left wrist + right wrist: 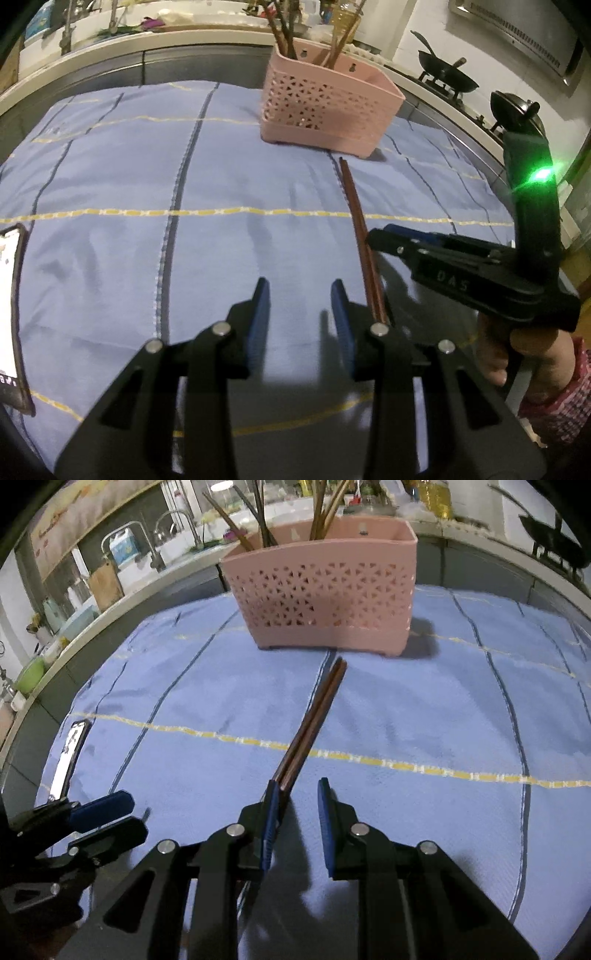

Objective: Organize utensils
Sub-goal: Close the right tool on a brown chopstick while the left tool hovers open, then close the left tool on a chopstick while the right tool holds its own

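Note:
A pair of brown chopsticks (360,229) (314,720) lies side by side on the blue cloth, far ends just short of a pink perforated basket (325,107) (321,602) that holds more chopsticks upright. My right gripper (299,786) (380,232) is open above the pair's near part. The sticks run along the inside of its left pad (271,812), and the right pad stands clear of them. My left gripper (300,295) (133,814) is open with nothing between its pads, just left of the pair's near end.
A phone (13,314) (70,757) lies at the cloth's left edge. Beyond the cloth (147,184) runs a counter with a sink and taps (159,546). A wok (447,79) sits on a stove at the right. A hand (517,350) holds the right gripper.

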`<state>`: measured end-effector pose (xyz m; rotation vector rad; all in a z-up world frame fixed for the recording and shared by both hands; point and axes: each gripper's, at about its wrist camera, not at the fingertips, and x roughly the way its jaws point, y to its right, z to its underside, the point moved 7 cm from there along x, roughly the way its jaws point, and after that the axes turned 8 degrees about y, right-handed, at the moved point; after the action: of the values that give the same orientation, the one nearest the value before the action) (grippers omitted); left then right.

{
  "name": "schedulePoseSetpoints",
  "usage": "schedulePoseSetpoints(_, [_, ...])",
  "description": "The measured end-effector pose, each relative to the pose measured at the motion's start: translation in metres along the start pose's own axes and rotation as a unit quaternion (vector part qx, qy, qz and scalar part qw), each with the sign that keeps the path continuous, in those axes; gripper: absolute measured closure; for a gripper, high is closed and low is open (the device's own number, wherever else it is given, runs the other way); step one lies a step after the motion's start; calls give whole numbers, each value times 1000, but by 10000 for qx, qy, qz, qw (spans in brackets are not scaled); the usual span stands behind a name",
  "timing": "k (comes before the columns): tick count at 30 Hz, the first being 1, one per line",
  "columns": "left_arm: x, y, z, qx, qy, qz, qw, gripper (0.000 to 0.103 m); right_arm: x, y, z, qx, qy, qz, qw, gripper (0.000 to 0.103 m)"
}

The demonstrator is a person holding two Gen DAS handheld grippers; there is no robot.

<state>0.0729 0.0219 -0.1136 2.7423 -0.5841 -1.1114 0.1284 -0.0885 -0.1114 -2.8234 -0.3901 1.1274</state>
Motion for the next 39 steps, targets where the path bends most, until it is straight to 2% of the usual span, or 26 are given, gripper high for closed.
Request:
schedulePoseSetpoints(14, [1, -4, -1, -101, -9, 40, 9999, 70, 7, -6, -6, -146, 26, 211, 9997, 81])
schedulePoseSetpoints(19, [-2, -6, -2, -112, 9, 15, 9999, 70, 6, 5, -3, -72, -9, 305, 9995, 81])
schedulePoseSetpoints(24, [-1, -5, -4, -159, -4, 32, 9999, 70, 12, -6, -6, -234, 27, 323, 9992, 81])
schedulePoseSetpoints(25, [-1, -4, -4, -154, -5, 32, 9999, 70, 13, -6, -6, -277, 45, 324, 9991, 82])
schedulePoseSetpoints(27, [-1, -3, -4, -126, -7, 22, 9999, 70, 12, -5, -6, -369, 82, 345, 9987, 90])
schedulePoseSetpoints(32, [2, 0, -6, -97, -45, -2, 9999, 70, 1, 22, 0, -178, 128, 400, 9990, 97])
schedulePoseSetpoints(39, [15, 17, -21, 66, -113, 100, 9999, 70, -25, 64, 19, 234, 167, 520, 9982, 97])
